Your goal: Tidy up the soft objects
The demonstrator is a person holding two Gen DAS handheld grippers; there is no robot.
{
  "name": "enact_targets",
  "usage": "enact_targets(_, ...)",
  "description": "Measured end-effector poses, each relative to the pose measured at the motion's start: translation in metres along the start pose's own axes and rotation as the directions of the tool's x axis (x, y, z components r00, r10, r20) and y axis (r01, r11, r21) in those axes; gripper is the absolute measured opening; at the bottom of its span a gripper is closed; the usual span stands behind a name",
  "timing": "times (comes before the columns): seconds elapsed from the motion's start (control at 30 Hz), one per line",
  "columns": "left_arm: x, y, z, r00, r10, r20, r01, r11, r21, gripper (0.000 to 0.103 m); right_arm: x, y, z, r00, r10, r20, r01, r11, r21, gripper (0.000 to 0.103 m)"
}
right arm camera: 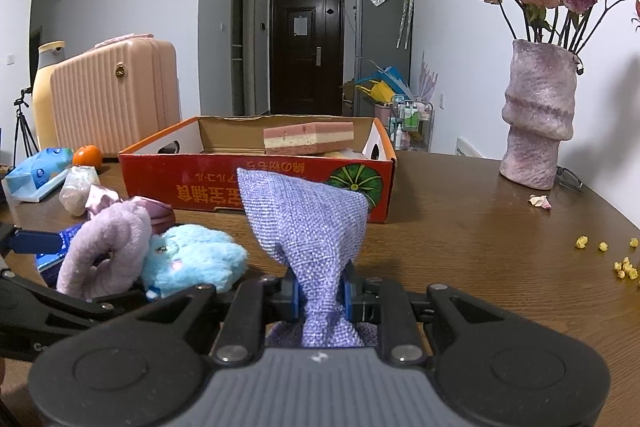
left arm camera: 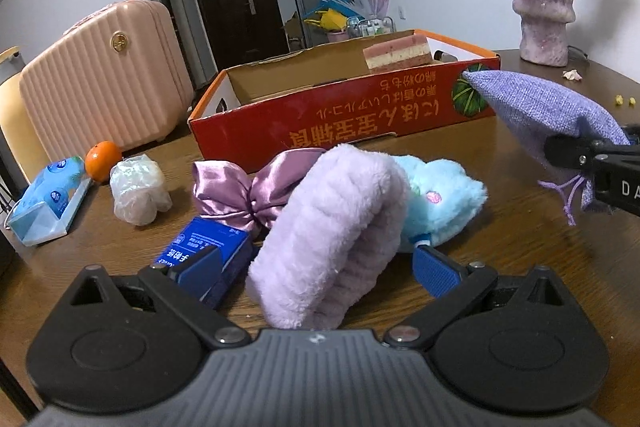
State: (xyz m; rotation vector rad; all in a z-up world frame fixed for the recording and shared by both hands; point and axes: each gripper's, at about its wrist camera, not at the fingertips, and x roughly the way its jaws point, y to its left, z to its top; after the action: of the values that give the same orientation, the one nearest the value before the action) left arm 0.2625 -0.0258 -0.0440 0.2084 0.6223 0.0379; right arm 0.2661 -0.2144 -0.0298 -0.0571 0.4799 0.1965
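The brown wooden bench (right arm camera: 460, 227) is carrying everything, and at its far side, around twelve o'clock from where the tools are pointing, the red cardboard box (right arm camera: 256, 183) is sitting open with a pink-and-cream layered sponge (right arm camera: 308, 137) lying inside. At ten o'clock a ribbed pink suitcase (left arm camera: 100, 83) is standing behind the bench, and at two o'clock a mauve vase (right arm camera: 538, 115) is holding dried roses.

The right hand-held gripper (right arm camera: 320, 301) is pinching the gathered neck of a lilac woven pouch (right arm camera: 304, 215), its blue pads pressed tight against the fabric, and the pouch is hanging clear above the bench just short of the box's near wall.

The left hand-held gripper (left arm camera: 316, 263) is standing spread around a fluffy lilac headband (left arm camera: 328, 239); the headband is resting on the bench between the blue pads (left arm camera: 434, 269), and I think they are not squeezing it, though the plush is hiding the contact.

Beside the headband, at one o'clock, a pale blue plush toy (left arm camera: 440, 195) is lying, with a satin bow (left arm camera: 236, 191) at eleven o'clock and a blue tissue pack (left arm camera: 212, 259) underneath. Further toward nine o'clock an orange (left arm camera: 103, 161) is sitting.
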Motion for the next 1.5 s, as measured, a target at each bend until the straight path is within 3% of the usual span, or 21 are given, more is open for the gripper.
enact_targets(0.1,0.001,0.000,0.001,1.000,-0.010,0.003,0.010,1.000,0.006,0.103,0.000,0.000,0.000,1.000,0.002,-0.002,-0.002,1.000,-0.001,0.018)
enact_targets(0.2,0.003,0.000,0.001,1.000,-0.012,0.001,0.012,1.000,0.014,0.095,0.000,0.000,0.000,1.000,0.006,-0.001,-0.006,1.000,-0.001,0.018)
enact_targets(0.4,0.009,-0.001,0.000,0.999,-0.027,-0.033,0.028,0.999,0.025,0.059,0.000,0.000,0.000,1.000,0.010,-0.004,-0.010,1.000,-0.001,0.018)
enact_targets(0.47,0.009,0.001,0.000,0.999,-0.034,-0.030,0.035,0.999,0.018,0.041,0.000,0.000,0.000,1.000,0.015,-0.003,-0.015,1.000,0.000,0.018)
enact_targets(0.53,0.007,0.004,0.000,0.999,-0.044,-0.022,0.044,0.999,0.004,0.036,0.000,0.000,0.000,1.000,0.019,-0.003,-0.019,1.000,0.000,0.018)
enact_targets(1.13,-0.016,0.031,0.007,0.996,0.001,0.088,0.009,0.993,-0.116,0.031,-0.005,0.003,0.001,0.999,0.041,0.020,-0.041,0.999,-0.012,0.019)
enact_targets(1.5,-0.042,0.039,0.008,0.988,0.015,0.156,0.012,0.985,-0.173,0.031,-0.020,0.011,0.001,0.996,0.047,0.080,-0.044,0.999,-0.030,0.019)
